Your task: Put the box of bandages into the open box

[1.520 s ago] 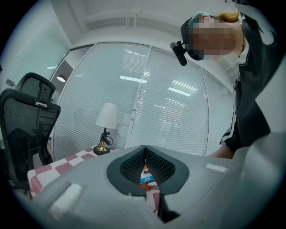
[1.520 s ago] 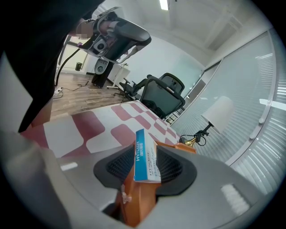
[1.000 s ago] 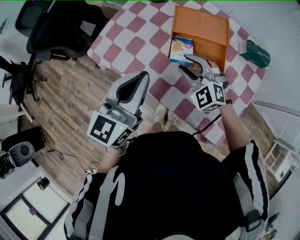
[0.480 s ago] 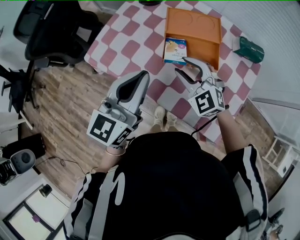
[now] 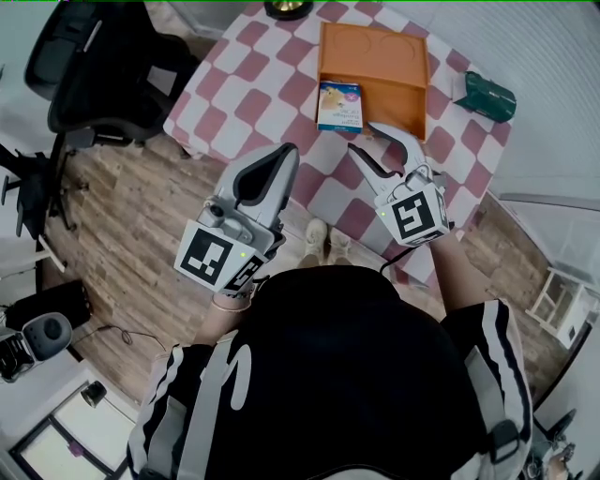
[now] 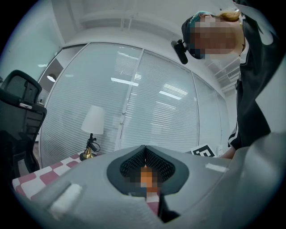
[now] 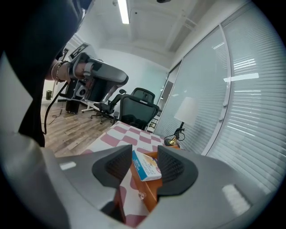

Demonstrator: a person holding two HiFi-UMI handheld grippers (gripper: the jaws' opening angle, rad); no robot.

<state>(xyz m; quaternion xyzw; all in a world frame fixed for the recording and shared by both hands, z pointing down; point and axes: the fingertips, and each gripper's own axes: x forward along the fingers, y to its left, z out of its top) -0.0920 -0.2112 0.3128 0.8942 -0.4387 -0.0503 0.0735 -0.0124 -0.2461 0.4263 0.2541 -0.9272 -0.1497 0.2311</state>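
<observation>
The box of bandages (image 5: pixel 338 105) is small, white and blue. It lies at the near left corner of the open orange box (image 5: pixel 380 58), partly over its wall. My right gripper (image 5: pixel 366 141) hangs open just short of it, touching nothing. In the right gripper view the box of bandages (image 7: pixel 146 166) shows ahead between the spread jaws, resting on the edge of the orange box (image 7: pixel 153 190). My left gripper (image 5: pixel 267 173) is shut and empty, held low over the table's near edge. In the left gripper view my left gripper (image 6: pixel 145 150) has its jaws pressed together.
The table (image 5: pixel 272 89) has a pink and white chequered cloth. A green object (image 5: pixel 486 96) lies at its right side and a lamp base (image 5: pixel 288 7) stands at its far edge. A black office chair (image 5: pixel 103 66) stands on the wooden floor to the left.
My right gripper has drawn back from the box of bandages, staying open. The box stays at the orange box's corner. The left gripper has not moved.
</observation>
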